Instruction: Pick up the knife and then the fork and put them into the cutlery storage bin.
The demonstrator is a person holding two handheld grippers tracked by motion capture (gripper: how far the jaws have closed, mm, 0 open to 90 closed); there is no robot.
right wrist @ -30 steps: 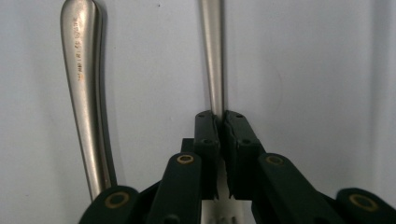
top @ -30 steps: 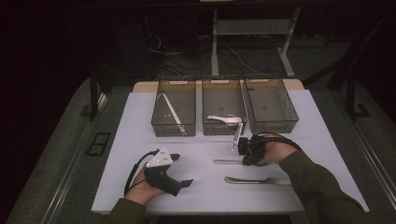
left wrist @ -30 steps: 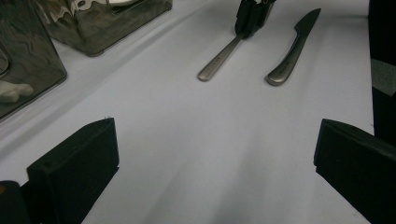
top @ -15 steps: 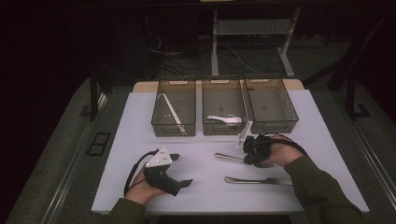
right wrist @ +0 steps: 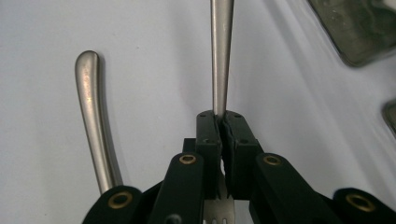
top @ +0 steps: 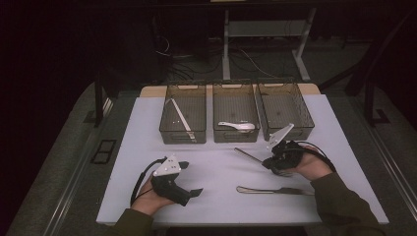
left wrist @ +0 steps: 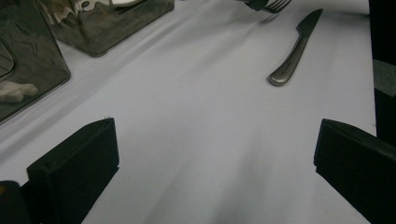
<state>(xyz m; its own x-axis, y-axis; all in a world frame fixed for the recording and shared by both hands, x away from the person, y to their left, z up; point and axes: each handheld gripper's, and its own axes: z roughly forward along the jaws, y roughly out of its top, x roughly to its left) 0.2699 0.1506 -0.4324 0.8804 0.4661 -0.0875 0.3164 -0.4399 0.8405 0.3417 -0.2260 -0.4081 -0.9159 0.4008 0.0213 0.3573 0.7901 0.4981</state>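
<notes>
My right gripper (top: 273, 165) (right wrist: 219, 122) is shut on a metal fork (top: 247, 155) (right wrist: 221, 56) near its tines, and the handle sticks out to the upper left, just above the white table top (top: 216, 167). A metal knife (top: 273, 190) (right wrist: 92, 116) (left wrist: 292, 51) lies flat on the table just in front of that hand. At the near left my left gripper (top: 191, 179) (left wrist: 215, 154) rests low, open, jaws wide apart with bare table between them. The fork's tines (left wrist: 273, 4) show at the top of the left gripper view.
Three clear bins stand in a row at the back. The left bin (top: 182, 135) holds a long white utensil (top: 180, 118), the middle bin (top: 235, 137) a white spoon (top: 238, 126), and the right bin (top: 295, 132) looks empty. The table's edge lies near the person's sleeves.
My right gripper has moved right and toward the person, taking the fork off the table with it. The left gripper and the knife have stayed put.
</notes>
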